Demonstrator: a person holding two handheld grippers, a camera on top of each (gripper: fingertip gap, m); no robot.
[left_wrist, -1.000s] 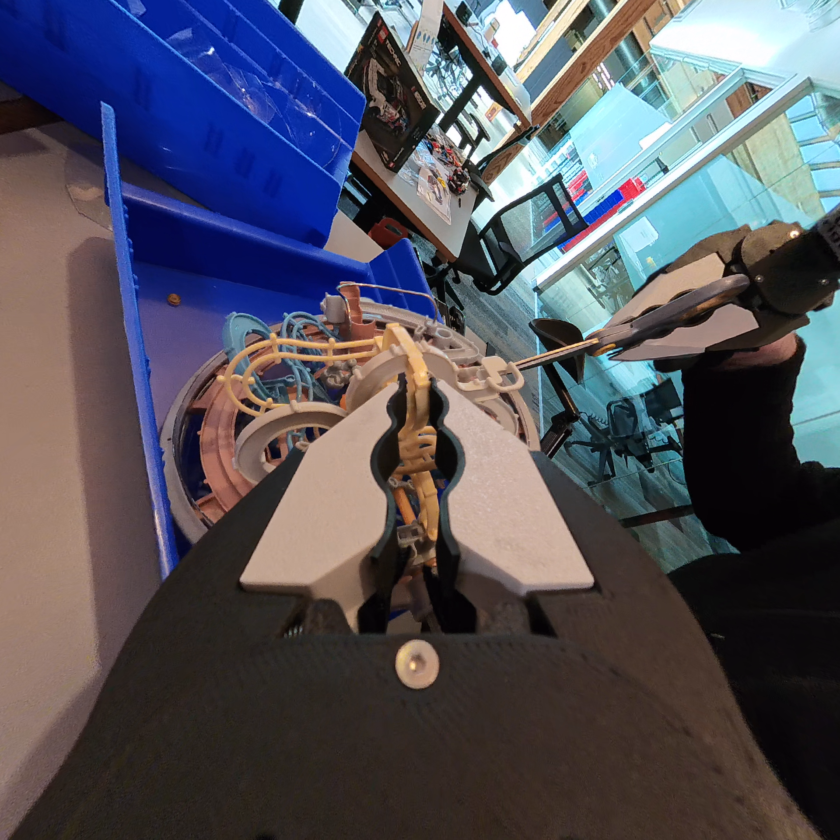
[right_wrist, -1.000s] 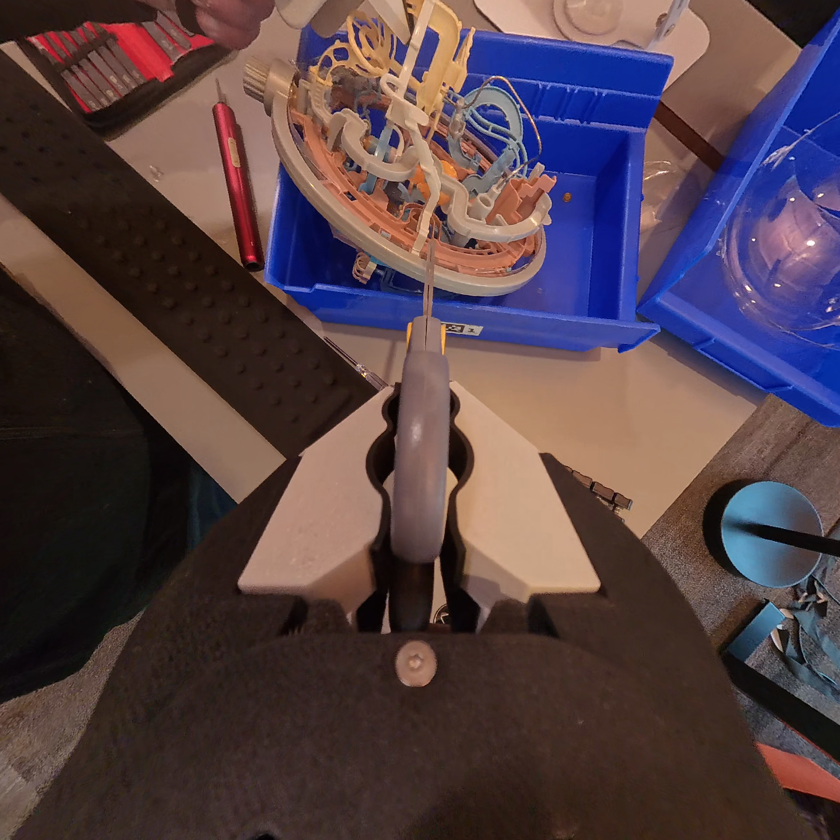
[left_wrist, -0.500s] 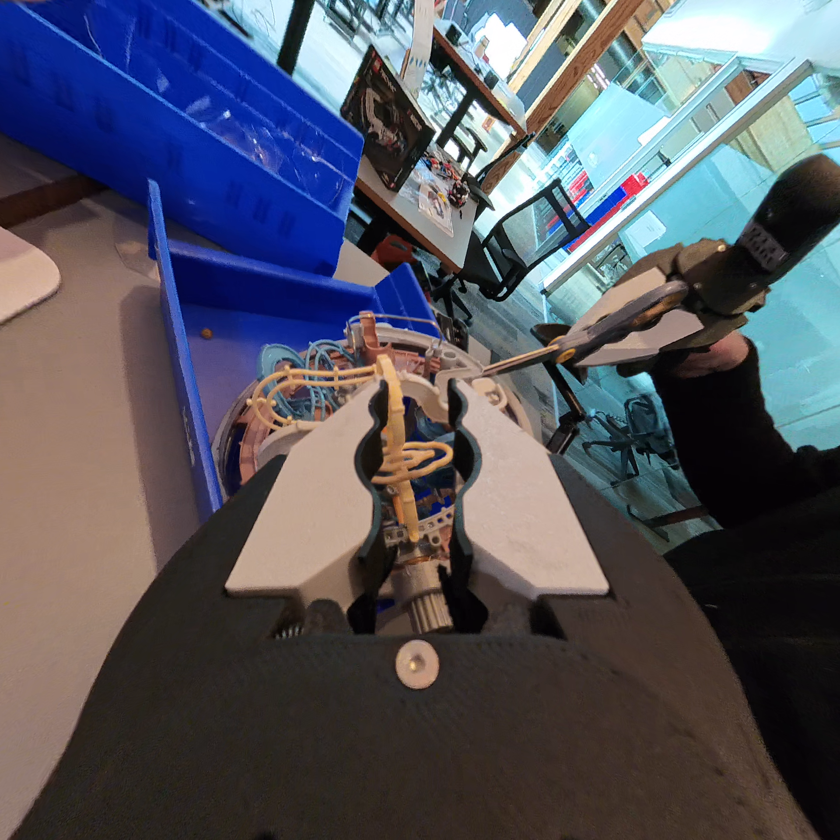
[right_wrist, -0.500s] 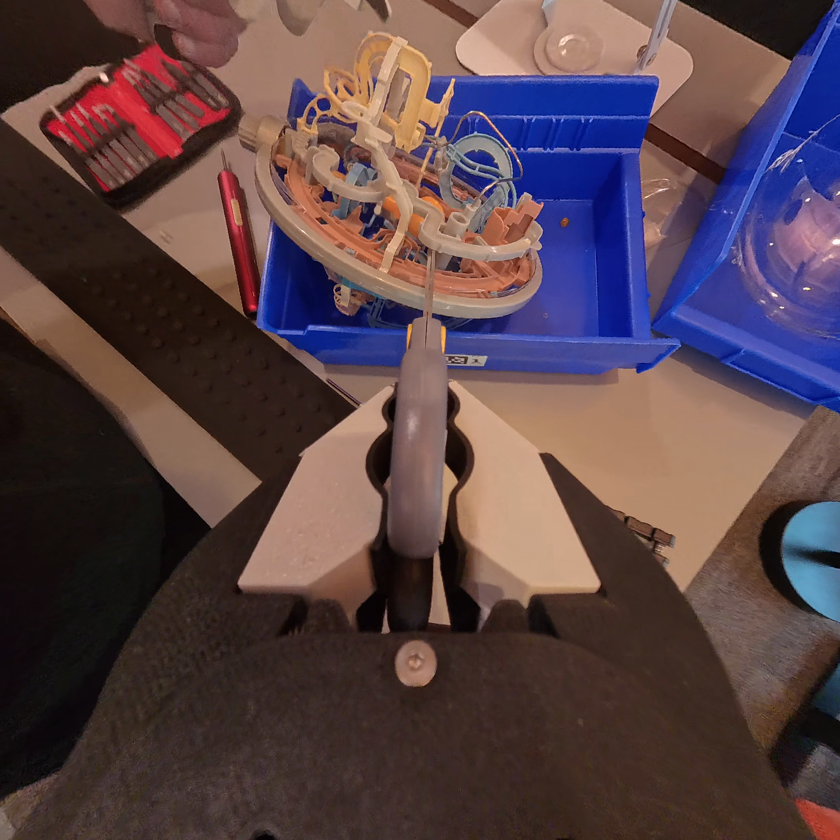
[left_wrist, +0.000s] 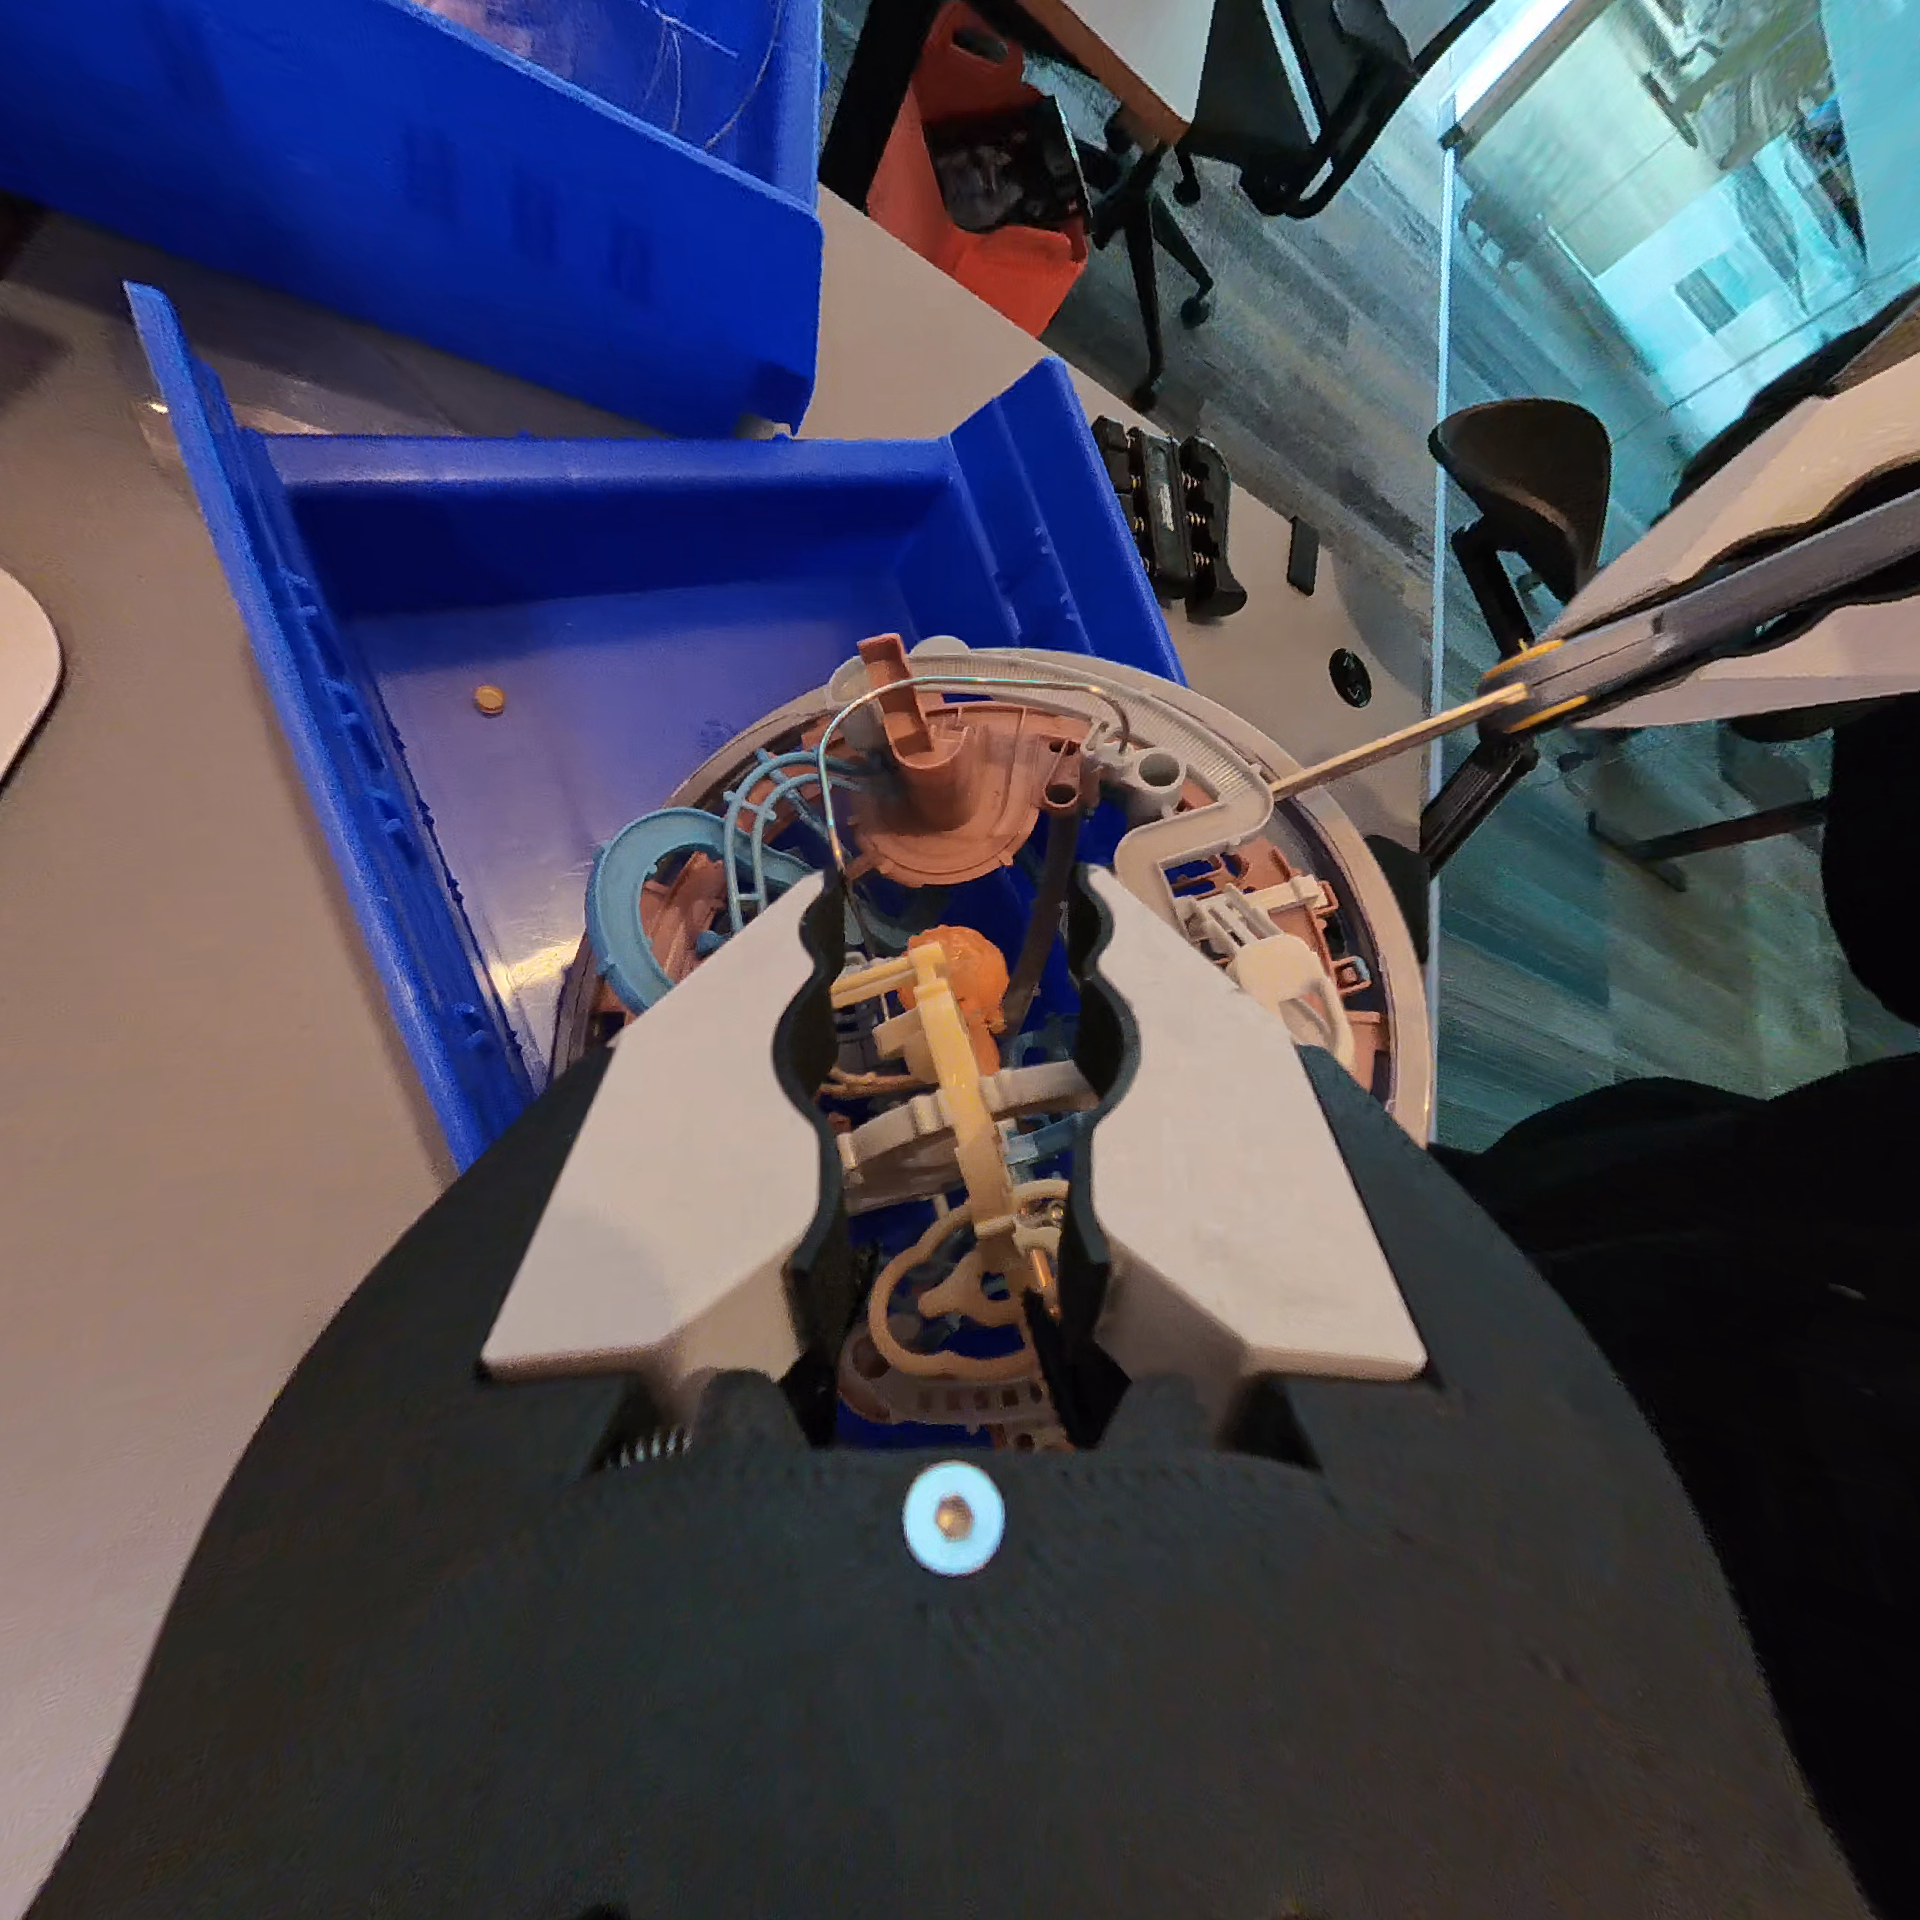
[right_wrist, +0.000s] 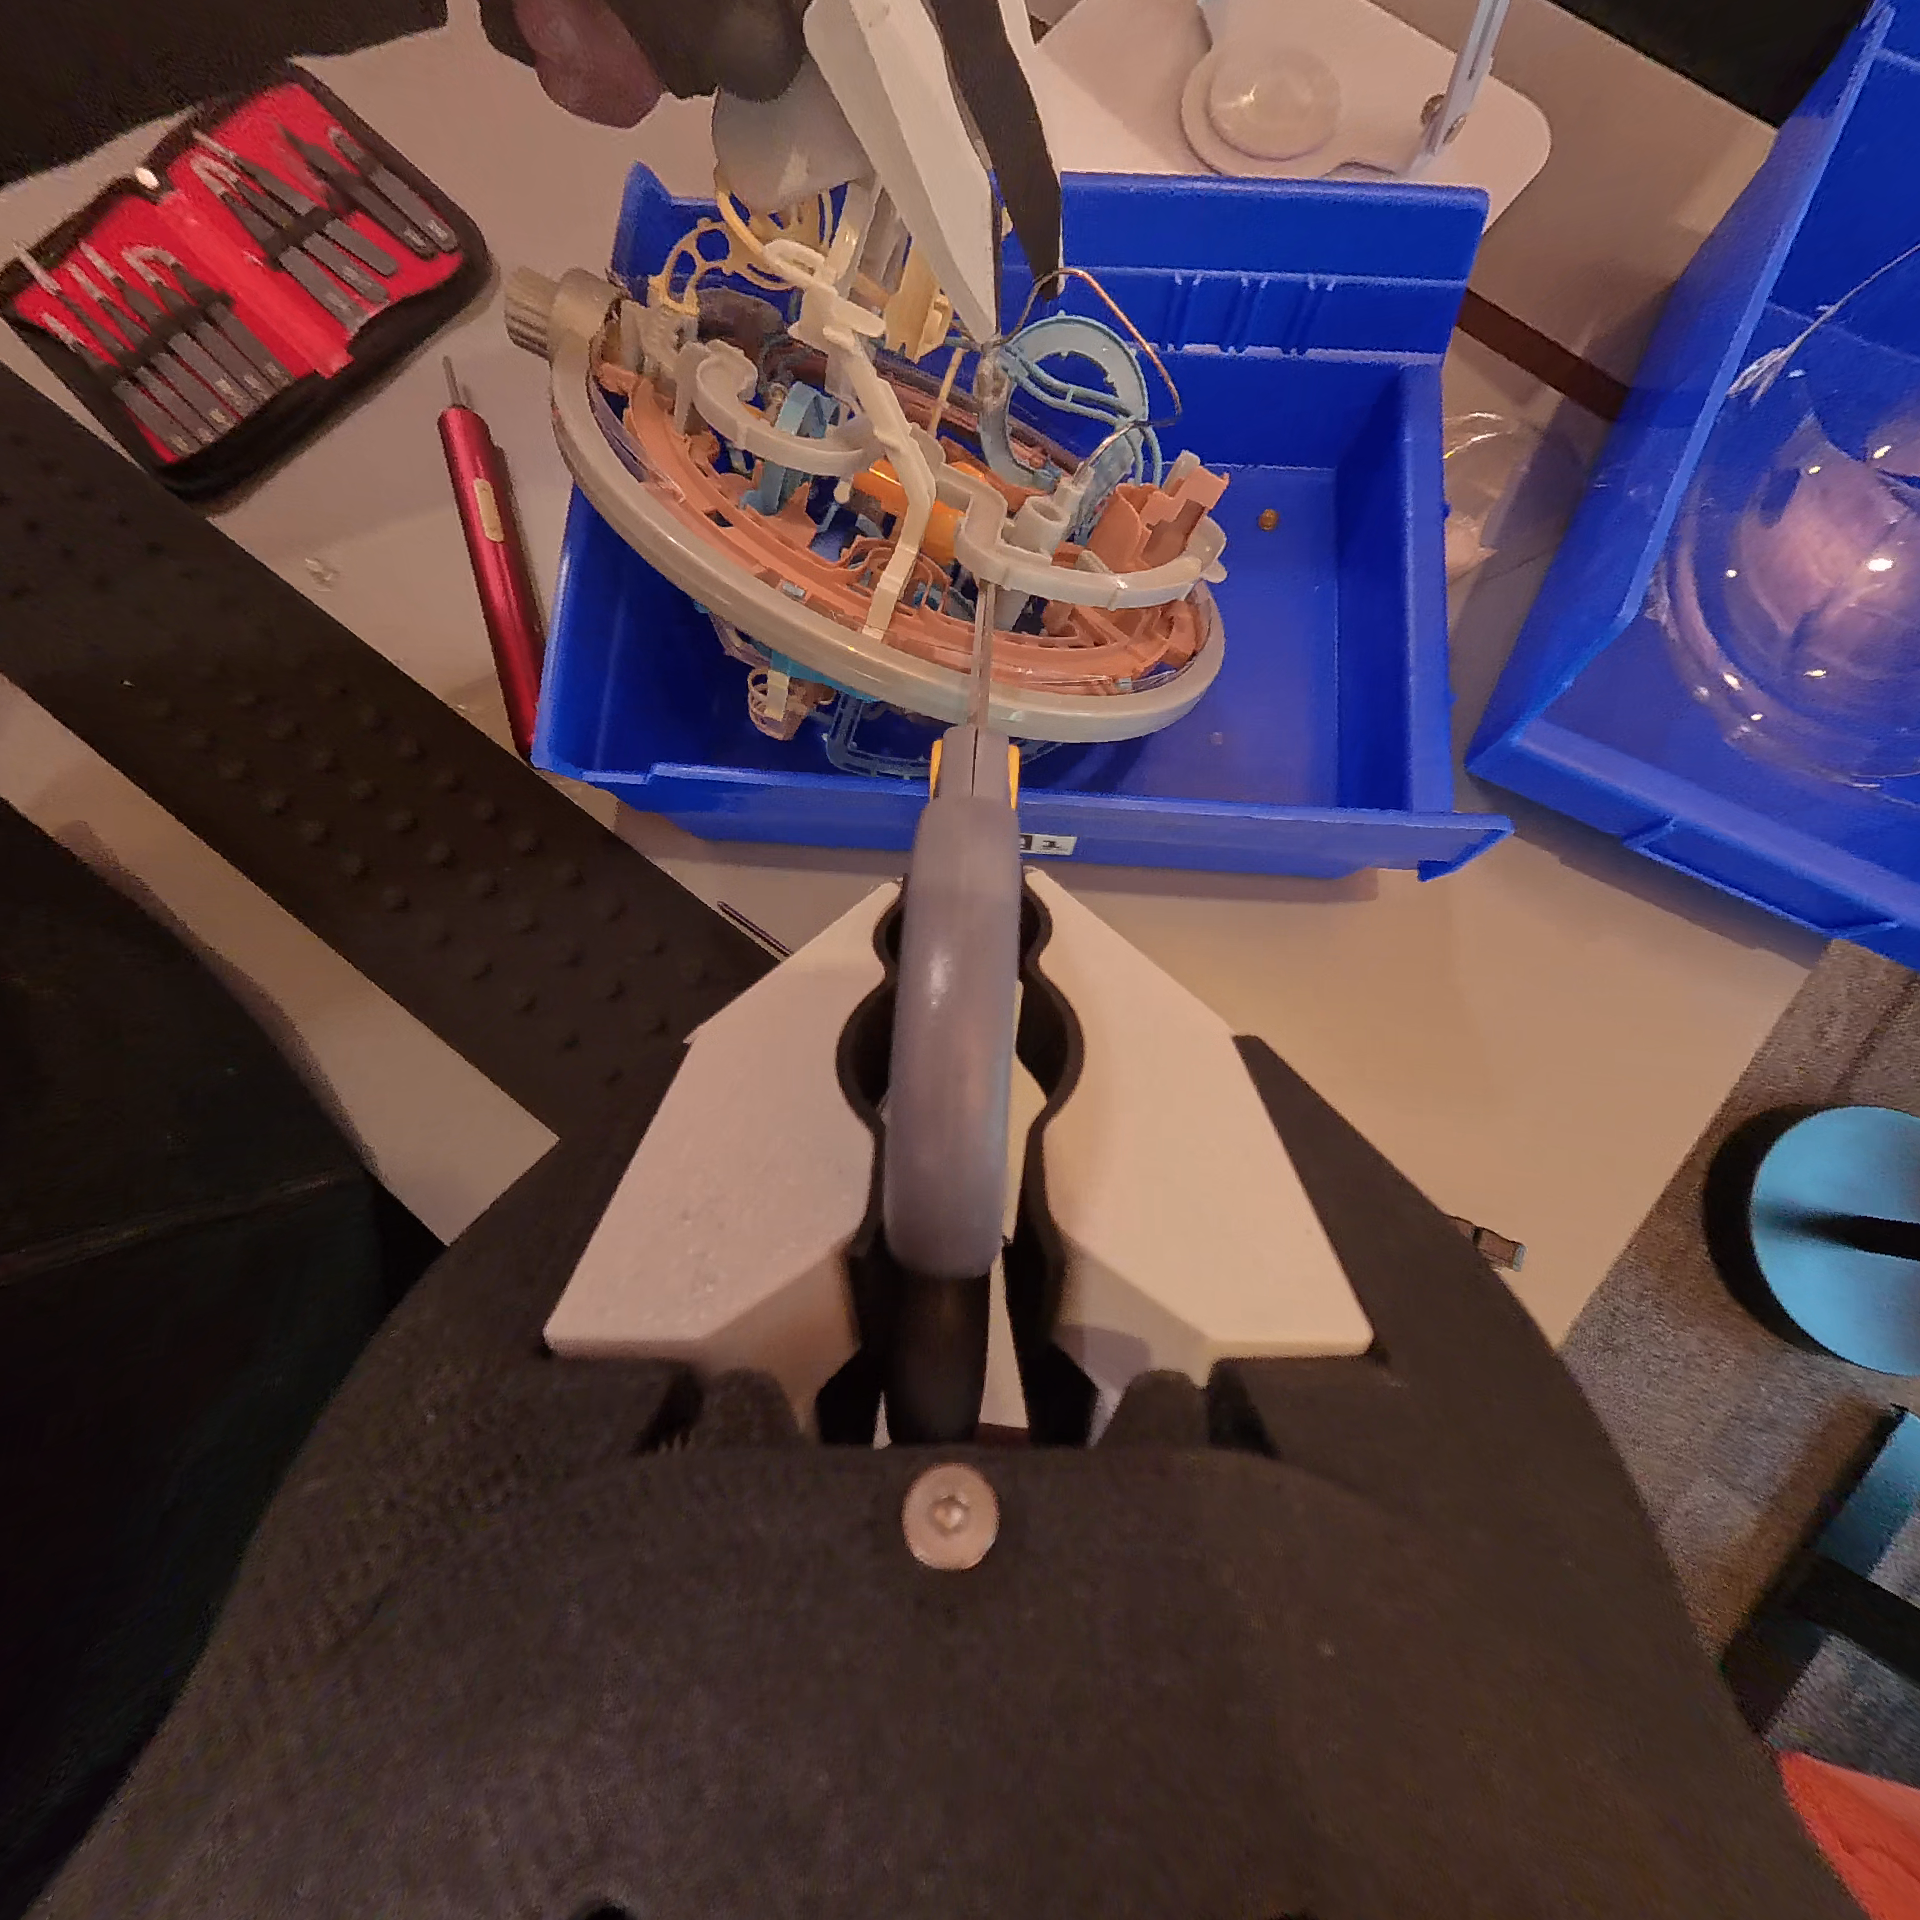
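Right tongs (right_wrist: 961, 914) pinch a smooth grey-handled screwdriver (right_wrist: 951, 1049) — thin shaft against the ringed plastic maze (right_wrist: 883, 540).

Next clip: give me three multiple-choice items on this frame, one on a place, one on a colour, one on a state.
1. Where does the red pen-shaped tool lie?
A) inside the blue bin
B) on the table beside the blue bin
C) on the floor

2. What colour is the handle of the screwdriver?
A) green
B) red
C) grey

3. How do the right tongs stand?
A) shut on the screwdriver
B) open and empty
C) shut on a spoon

Key: 1 B, it lies on the tabletop outside the bin's left wall; 2 C, the handle is grey with a yellow collar; 3 A, both fingers press against the handle.
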